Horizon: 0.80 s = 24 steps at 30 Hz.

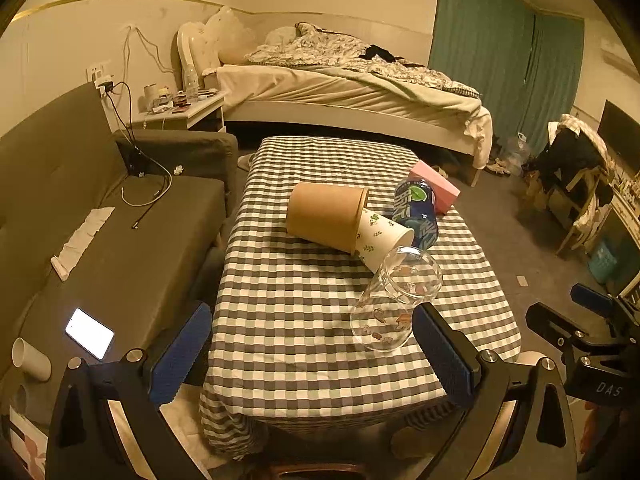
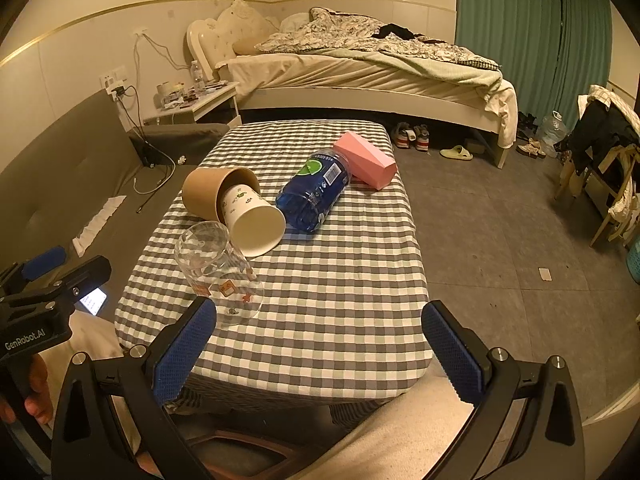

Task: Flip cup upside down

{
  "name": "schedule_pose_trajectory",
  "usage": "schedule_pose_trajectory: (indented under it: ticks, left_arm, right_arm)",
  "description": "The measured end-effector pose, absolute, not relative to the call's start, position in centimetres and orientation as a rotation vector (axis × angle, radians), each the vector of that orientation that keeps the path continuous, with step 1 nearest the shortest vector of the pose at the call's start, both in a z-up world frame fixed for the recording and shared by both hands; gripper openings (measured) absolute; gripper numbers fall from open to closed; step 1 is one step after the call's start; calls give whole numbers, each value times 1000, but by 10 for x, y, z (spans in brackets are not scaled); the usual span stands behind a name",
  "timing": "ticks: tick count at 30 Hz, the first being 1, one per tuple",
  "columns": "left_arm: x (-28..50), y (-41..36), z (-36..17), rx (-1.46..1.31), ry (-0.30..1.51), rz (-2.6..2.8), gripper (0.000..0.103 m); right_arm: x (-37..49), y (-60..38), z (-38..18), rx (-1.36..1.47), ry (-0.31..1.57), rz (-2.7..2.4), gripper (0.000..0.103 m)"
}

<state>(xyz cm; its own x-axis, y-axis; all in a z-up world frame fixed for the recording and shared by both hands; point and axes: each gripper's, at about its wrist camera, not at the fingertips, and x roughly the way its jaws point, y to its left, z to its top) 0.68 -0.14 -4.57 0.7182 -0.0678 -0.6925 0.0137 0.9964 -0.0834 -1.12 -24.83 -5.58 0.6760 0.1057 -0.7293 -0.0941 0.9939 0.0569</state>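
A clear glass cup with small printed pictures lies on its side near the front of the checked table; it also shows in the right wrist view. A white paper cup lies on its side, its base tucked into a brown paper cup. My left gripper is open and empty in front of the table, its right finger just beside the glass. My right gripper is open and empty, its left finger near the glass.
A blue plastic bottle and a pink box lie at the table's far right. A grey sofa with a lit phone stands left. A bed is behind, a chair at right.
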Motion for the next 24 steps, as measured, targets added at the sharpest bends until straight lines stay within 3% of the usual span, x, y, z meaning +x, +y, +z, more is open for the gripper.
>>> schedule_pose_trajectory:
  ticks: [24]
  left_arm:
    - [4,4,-49,-70,782,-33,103]
  right_arm:
    - [-13,-247,-58,10,837,106,103]
